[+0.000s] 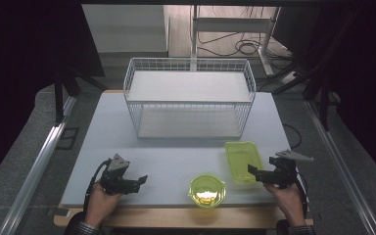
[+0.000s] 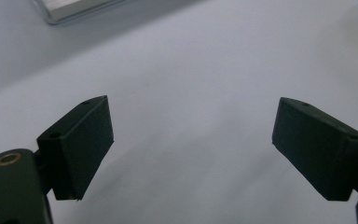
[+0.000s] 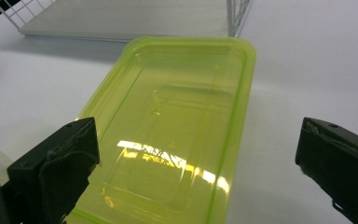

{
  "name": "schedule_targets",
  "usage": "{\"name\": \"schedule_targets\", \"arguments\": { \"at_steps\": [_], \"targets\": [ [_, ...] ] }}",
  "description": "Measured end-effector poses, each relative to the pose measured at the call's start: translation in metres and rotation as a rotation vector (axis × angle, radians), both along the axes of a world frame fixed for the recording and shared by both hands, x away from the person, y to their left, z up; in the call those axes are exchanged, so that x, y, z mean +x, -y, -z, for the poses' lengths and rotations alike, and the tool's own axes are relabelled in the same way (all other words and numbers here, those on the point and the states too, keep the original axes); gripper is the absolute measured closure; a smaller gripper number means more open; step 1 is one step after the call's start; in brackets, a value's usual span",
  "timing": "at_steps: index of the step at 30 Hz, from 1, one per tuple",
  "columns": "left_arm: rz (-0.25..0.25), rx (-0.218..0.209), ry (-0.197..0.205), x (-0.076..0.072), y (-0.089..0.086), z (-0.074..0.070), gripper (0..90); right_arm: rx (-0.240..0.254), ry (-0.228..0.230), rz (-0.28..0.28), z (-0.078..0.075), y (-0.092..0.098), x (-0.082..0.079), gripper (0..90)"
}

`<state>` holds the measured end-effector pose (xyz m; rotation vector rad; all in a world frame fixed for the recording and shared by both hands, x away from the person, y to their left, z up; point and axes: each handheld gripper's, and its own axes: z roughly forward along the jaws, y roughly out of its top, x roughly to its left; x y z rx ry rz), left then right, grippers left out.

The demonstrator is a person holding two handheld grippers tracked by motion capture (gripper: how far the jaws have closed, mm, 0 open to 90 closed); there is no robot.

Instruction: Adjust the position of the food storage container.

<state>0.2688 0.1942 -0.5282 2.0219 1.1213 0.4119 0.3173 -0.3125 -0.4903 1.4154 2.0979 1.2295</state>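
A pale grey table [image 1: 176,161] is carrying, at its near edge, a round yellow-green bowl [image 1: 206,190]. Just beyond and to the right, a flat yellow-green tray [image 1: 243,160] is lying, and farther back a white wire basket [image 1: 188,98] is standing. Behind it, cables are trailing across a dim floor [image 1: 235,46].

The right gripper [image 3: 198,158] is hovering with its jaws spread wide astride the tray's near end, gripping nothing. The left gripper [image 2: 193,140] is gaping over bare tabletop, holding nothing.
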Motion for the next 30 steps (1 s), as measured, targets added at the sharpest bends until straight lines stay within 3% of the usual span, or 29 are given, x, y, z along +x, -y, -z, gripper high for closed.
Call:
{"name": "schedule_targets", "arguments": {
  "at_steps": [5,11,14,16,19,23,27,30],
  "targets": [
    [0.000,0.037,0.010,-0.003,0.005,-0.003,12.7,-0.010,-0.011,-0.024,-0.001,-0.006,-0.001,0.0],
    [0.001,-0.010,-0.031,-0.004,0.008,-0.007,10.5,-0.036,-0.018,-0.032,-0.002,-0.011,-0.001,3.8],
    [0.002,0.016,-0.055,-0.004,0.014,-0.006,7.1,-0.041,-0.026,-0.033,-0.001,-0.011,-0.001,5.6],
    [0.017,0.009,-0.057,-0.005,0.017,-0.007,6.5,-0.043,-0.027,-0.032,0.000,-0.011,0.000,6.1],
    [0.044,-0.012,-0.050,-0.007,0.022,-0.010,12.0,-0.035,-0.016,-0.026,-0.001,-0.010,-0.001,6.9],
    [0.103,-0.045,-0.031,-0.012,0.032,-0.018,26.5,-0.041,-0.015,-0.022,-0.001,-0.010,-0.001,7.4],
    [0.199,-0.104,0.008,-0.019,0.049,-0.029,46.6,-0.060,-0.021,-0.015,0.000,-0.010,0.000,7.7],
    [0.261,-0.117,0.023,-0.022,0.065,-0.036,57.8,-0.075,-0.023,-0.012,0.000,-0.010,0.000,8.0]
  ]
}}
